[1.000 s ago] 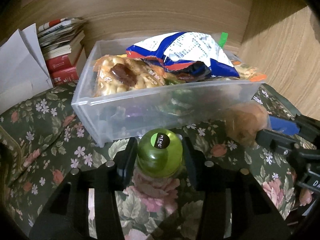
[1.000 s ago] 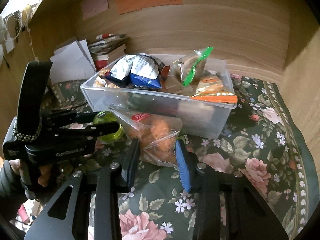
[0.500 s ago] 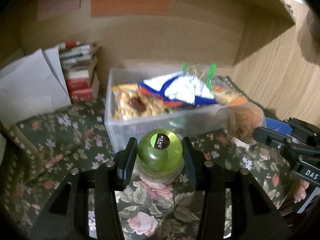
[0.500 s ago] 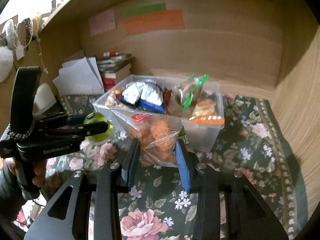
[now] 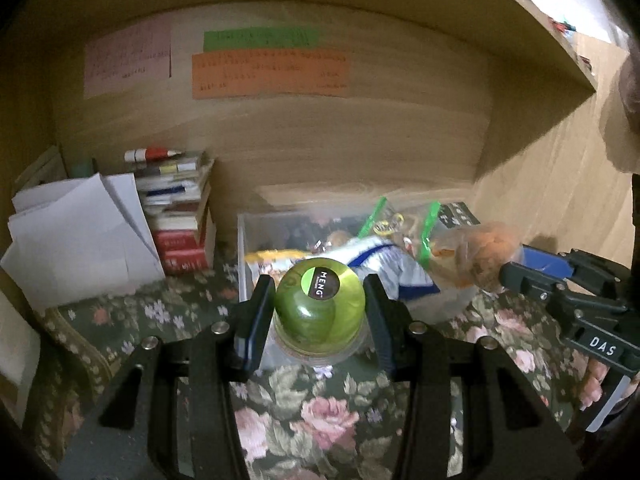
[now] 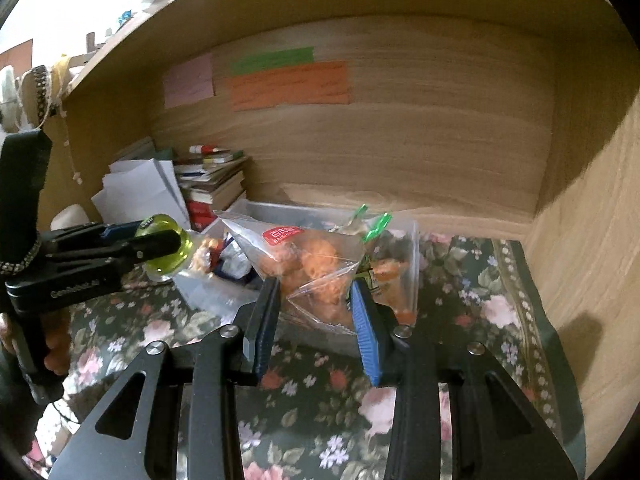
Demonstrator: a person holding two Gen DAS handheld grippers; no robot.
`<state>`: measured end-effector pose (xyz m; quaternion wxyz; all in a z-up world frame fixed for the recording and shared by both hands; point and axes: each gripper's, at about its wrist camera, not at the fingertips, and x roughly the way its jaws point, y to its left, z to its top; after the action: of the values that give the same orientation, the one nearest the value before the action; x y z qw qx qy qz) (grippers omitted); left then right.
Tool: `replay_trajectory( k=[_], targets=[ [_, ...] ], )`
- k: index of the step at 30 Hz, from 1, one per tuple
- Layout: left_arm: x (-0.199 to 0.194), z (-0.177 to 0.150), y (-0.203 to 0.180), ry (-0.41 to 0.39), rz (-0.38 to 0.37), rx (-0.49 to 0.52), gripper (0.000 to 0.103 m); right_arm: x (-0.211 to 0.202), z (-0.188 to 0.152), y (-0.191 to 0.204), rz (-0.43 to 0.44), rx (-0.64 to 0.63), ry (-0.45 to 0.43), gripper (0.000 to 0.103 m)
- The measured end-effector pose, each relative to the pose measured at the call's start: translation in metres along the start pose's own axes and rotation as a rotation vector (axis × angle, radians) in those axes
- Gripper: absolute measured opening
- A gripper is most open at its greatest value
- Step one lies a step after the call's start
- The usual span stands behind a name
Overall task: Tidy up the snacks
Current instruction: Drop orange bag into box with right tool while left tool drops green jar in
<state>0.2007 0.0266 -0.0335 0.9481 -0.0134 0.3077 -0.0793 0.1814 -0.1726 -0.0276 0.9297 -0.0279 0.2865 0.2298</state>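
Now, left gripper [image 5: 319,307]: jaws pinch a green jar [image 5: 320,308] from both sides; a black round label on its lid reads MENG.
Green jar: held off the floral cloth [image 5: 320,408], in front of the clear bin [image 5: 243,256]; in the right wrist view it shows at far left [image 6: 164,248].
Right gripper [image 6: 314,312]: jaws pinch a clear snack bag [image 6: 308,268] of orange pieces with a red label near its top.
Snack bag: held in the air before the bin's near wall; whether it touches the bin cannot be told.
Clear bin: sits on the floral cloth inside a wooden alcove, filled with packets, among them a blue and white bag [image 5: 384,264] and two bags with green strips [image 6: 376,226].
Left of bin: stacked books [image 5: 180,216] and white papers [image 5: 80,236] against the back wall.
Back wall: pink [image 5: 128,60], green [image 5: 260,39] and orange [image 5: 270,74] paper notes.
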Motion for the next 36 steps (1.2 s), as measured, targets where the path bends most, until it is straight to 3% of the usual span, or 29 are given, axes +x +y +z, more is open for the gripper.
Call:
replay_trajectory(
  k=[9,21,25,30,34,36],
  targets=[
    [0.030,0.023,0.017,-0.009,0.026,-0.019,0.045,0.038,0.014,-0.011,-0.008,0.001,0.035,0.033],
    [0.079,0.033,0.031,0.044,0.055,-0.032,0.045,0.071,0.021,-0.008,-0.002,-0.033,0.067,0.034],
    [0.078,0.035,0.030,0.037,0.039,-0.033,0.046,0.073,0.019,-0.006,-0.010,-0.057,0.083,0.038],
    [0.067,0.035,0.024,0.020,0.037,-0.020,0.056,0.073,0.018,-0.009,-0.005,-0.040,0.102,0.041],
    [0.049,0.034,0.020,0.003,0.020,-0.025,0.056,0.062,0.017,-0.012,-0.016,-0.022,0.082,0.057],
    [0.035,0.032,0.017,-0.020,0.018,-0.028,0.056,0.052,0.019,-0.013,-0.017,-0.012,0.060,0.059]
  ],
)
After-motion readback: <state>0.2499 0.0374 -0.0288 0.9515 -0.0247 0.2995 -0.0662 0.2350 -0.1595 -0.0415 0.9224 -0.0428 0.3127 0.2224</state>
